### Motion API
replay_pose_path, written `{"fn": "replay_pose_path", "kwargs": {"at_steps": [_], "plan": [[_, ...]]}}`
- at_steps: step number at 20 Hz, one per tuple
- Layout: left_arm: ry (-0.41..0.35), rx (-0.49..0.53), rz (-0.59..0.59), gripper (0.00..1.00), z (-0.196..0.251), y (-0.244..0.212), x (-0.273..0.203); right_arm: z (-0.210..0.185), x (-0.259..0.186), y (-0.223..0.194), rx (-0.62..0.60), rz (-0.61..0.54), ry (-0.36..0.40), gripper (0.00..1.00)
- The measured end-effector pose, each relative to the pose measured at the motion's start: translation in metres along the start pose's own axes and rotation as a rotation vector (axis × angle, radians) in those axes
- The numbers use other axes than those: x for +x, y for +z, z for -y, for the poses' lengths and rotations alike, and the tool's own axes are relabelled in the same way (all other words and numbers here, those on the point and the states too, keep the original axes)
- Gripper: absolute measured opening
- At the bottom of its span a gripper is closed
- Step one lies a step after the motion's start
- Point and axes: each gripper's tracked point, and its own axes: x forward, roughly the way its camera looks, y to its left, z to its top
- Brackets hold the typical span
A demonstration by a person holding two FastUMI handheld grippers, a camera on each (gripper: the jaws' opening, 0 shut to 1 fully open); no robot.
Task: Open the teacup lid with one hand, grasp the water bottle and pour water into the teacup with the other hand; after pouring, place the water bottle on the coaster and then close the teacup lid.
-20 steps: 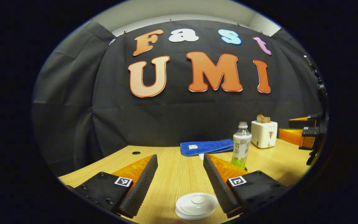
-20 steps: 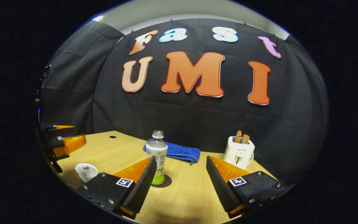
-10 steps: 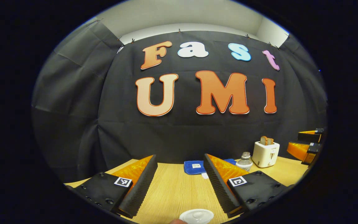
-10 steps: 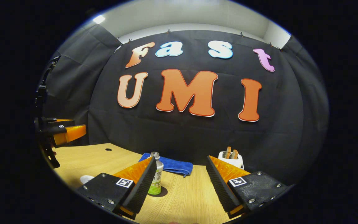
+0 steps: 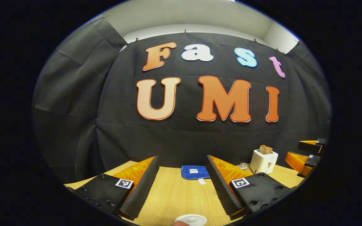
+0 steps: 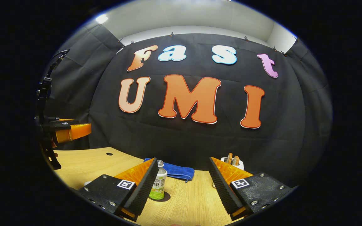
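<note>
Pale wooden tabletop (image 6: pixel 187 201) carries the round white teacup lid (image 5: pixel 191 219), seen at the bottom edge of the left gripper view, below the gap of the left gripper (image 5: pixel 182 163), whose fingers stand wide apart and hold nothing. The clear plastic water bottle with a green label (image 6: pixel 158 183) stands upright on the wood in the right gripper view, just beside the left finger of the right gripper (image 6: pixel 182 164), which is also spread wide and empty. Behind the bottle lies a folded blue cloth (image 6: pixel 176 171); a white toaster with bread slices (image 5: pixel 263 160) stands to the right near the black cloth wall.
</note>
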Motion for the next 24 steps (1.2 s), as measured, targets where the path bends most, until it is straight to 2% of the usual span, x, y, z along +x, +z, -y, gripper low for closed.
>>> {"fn": "replay_pose_path", "kwargs": {"at_steps": [1, 7, 9, 10, 11, 18, 24], "plan": [[0.0, 0.0, -0.009, 0.95, -0.001, -0.003, 0.0, -0.003, -0.001, -0.001, 0.004, 0.0, 0.007, 0.96], [0.0, -0.004, -0.042, 0.95, -0.006, -0.016, -0.001, -0.007, 0.0, -0.004, -0.007, -0.007, 0.012, 0.96], [0.002, -0.009, -0.029, 0.97, -0.007, -0.013, -0.001, -0.009, -0.001, -0.005, 0.0, -0.009, 0.022, 0.96], [0.002, -0.01, -0.02, 0.97, -0.006, -0.011, -0.002, -0.008, 0.0, -0.006, 0.002, -0.011, 0.023, 0.92], [0.005, -0.006, -0.014, 0.95, -0.008, -0.009, -0.002, -0.008, 0.0, -0.007, -0.001, -0.013, 0.024, 0.96], [0.018, 0.015, 0.005, 0.95, -0.01, -0.004, -0.006, -0.007, -0.002, -0.003, 0.02, -0.004, 0.026, 0.96], [-0.001, 0.033, 0.045, 0.95, -0.004, 0.005, -0.015, -0.008, -0.002, -0.005, 0.008, -0.007, 0.025, 0.96]]}}
